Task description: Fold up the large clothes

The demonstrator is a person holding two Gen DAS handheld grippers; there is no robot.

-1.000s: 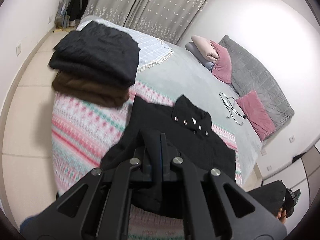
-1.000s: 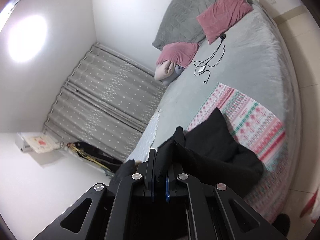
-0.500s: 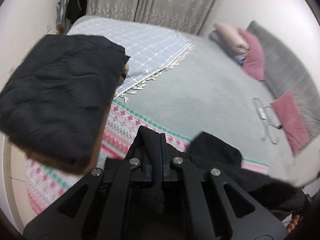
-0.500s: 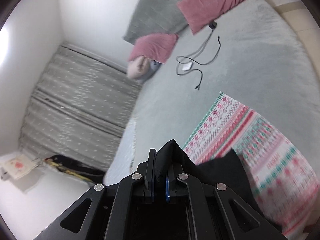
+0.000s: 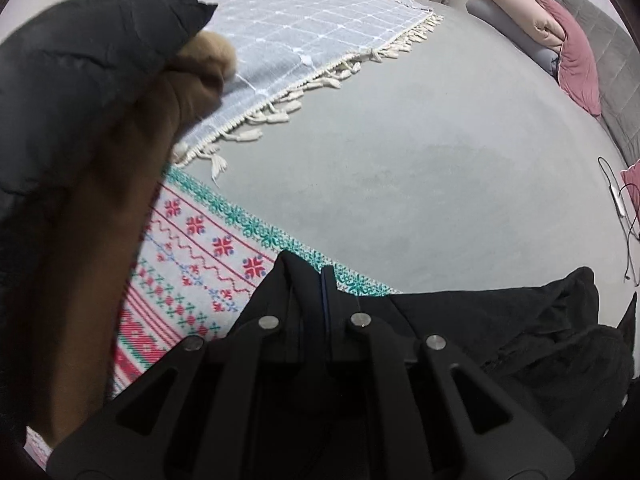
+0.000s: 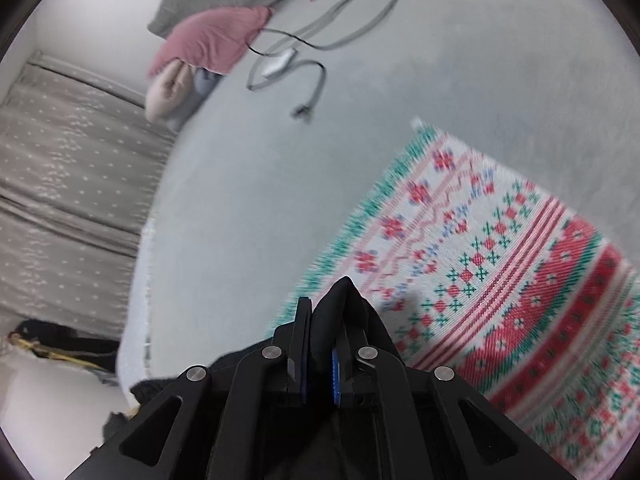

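While my 2 claws are both pinched together on it, the soft black cloth garment (image 5: pixel 520 332) hangs slack between them, over the near edge of the red, white and green patterned woven blanket (image 5: pixel 188 248), which I take as my landmark. My left gripper (image 5: pixel 306 280) has a dark fold caught between its jaws, right at the blanket's green border; my right gripper (image 6: pixel 322 312) bites a peaked ridge of the same cloth, standing up between its blue-lined pads, above the blanket's other end. The cloth looks limp and fairly thick, so I judge it light for its size but floppy: it will sag, drag and bunch wherever I do not support it, and it should not slip from a firm pinch. Best hold, I think, is on an edge or corner, 1 claw each side, kept taut. Beside the blanket, on my left, sits a stack of folded clothes, black over brown (image 5: pixel 80 128). Beyond the blanket lies the grey bed cover (image 5: pixel 400 152), then a pale blue checked fringed throw (image 5: pixel 320 24); farthest off are pink pillows (image 5: pixel 576 56).
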